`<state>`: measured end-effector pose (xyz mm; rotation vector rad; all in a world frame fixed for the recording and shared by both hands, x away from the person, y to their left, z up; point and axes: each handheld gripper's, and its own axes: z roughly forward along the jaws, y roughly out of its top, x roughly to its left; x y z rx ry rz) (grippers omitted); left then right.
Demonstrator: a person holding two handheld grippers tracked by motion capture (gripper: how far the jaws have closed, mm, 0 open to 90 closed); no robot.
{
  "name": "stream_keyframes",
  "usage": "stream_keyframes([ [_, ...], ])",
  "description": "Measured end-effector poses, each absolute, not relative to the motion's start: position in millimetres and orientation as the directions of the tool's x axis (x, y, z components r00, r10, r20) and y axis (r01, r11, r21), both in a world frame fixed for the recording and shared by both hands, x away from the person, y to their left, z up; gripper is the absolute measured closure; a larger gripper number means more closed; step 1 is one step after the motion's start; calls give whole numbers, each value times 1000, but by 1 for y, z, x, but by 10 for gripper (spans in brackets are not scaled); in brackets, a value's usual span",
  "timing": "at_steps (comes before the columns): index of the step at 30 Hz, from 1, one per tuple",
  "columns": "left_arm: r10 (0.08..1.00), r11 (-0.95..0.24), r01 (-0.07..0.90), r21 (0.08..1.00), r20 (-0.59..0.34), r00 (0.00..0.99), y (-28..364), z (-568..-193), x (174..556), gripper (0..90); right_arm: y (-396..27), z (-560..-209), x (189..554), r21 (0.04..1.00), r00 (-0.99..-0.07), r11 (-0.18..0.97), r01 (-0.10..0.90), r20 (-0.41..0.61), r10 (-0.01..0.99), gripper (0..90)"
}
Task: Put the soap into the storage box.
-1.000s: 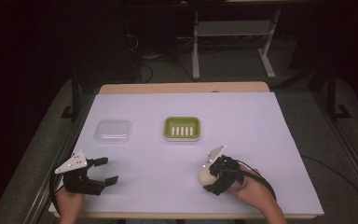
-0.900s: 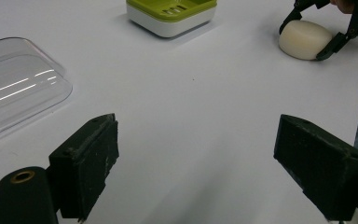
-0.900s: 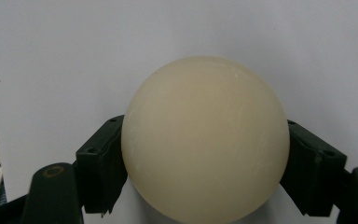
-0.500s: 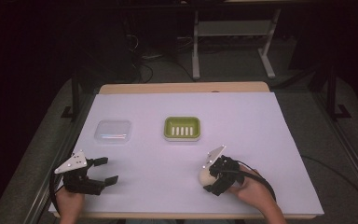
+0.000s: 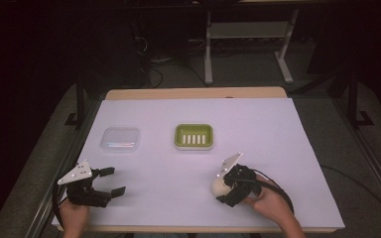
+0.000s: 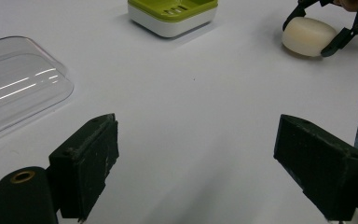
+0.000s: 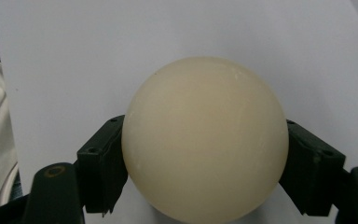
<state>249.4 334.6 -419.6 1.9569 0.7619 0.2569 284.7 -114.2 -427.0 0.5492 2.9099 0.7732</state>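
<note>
Little has changed over the last second: the right hand-held gripper (image 5: 226,186) still pinches the cream oval soap bar (image 7: 205,137) low over the white tabletop (image 5: 278,139), short of the green slotted soap dish (image 5: 194,136). The left hand-held gripper (image 5: 104,181) stays spread, idle.

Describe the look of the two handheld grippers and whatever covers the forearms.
Both the left gripper and the right gripper are black, each with two blocky, flat-faced jaws and a grey three-cornered plate on top. A black cable loops from the right one. The hands are bare, and no sleeves are visible.
</note>
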Motion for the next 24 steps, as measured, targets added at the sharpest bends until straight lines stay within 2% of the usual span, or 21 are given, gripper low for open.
stream_keyframes([
  [24,612,-317,405,858,-141,778,337,-420,249,132,-114,-406,297,535,-930,778,331,42,366,243],
])
